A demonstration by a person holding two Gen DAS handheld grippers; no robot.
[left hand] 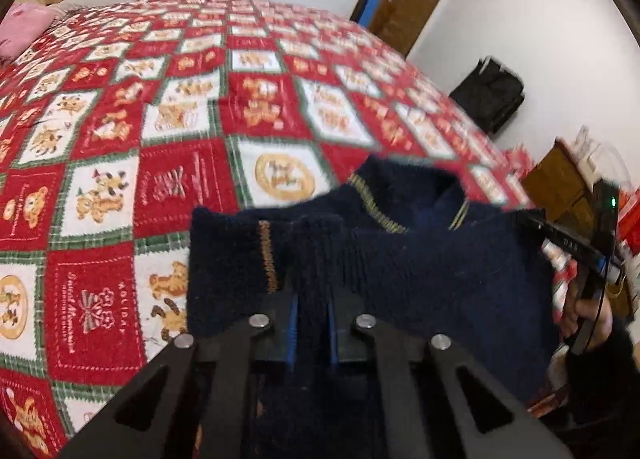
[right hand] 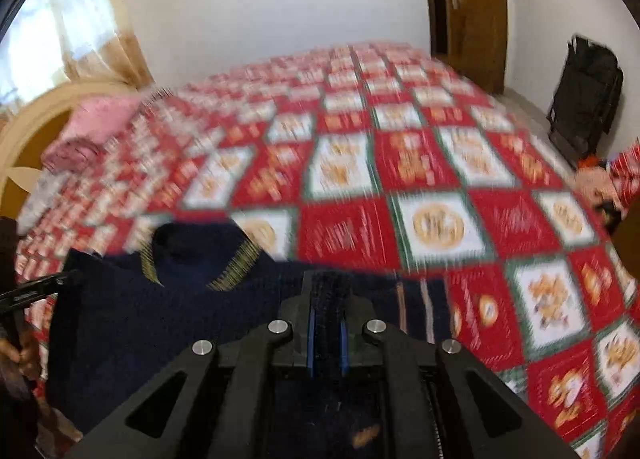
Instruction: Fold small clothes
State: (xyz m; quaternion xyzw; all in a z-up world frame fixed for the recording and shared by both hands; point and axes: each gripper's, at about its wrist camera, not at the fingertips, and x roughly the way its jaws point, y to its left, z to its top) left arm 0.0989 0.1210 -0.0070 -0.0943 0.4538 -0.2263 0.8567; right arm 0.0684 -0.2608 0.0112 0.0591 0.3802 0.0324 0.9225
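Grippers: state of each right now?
left gripper: jaws shut on the navy sweater.
right gripper: jaws shut on the same sweater.

quilt (left hand: 96, 299) | red square | "HOLIDAY" | remaining script illegible

Navy knit sweater (left hand: 420, 259) with striped V-neck, partly folded, on bed
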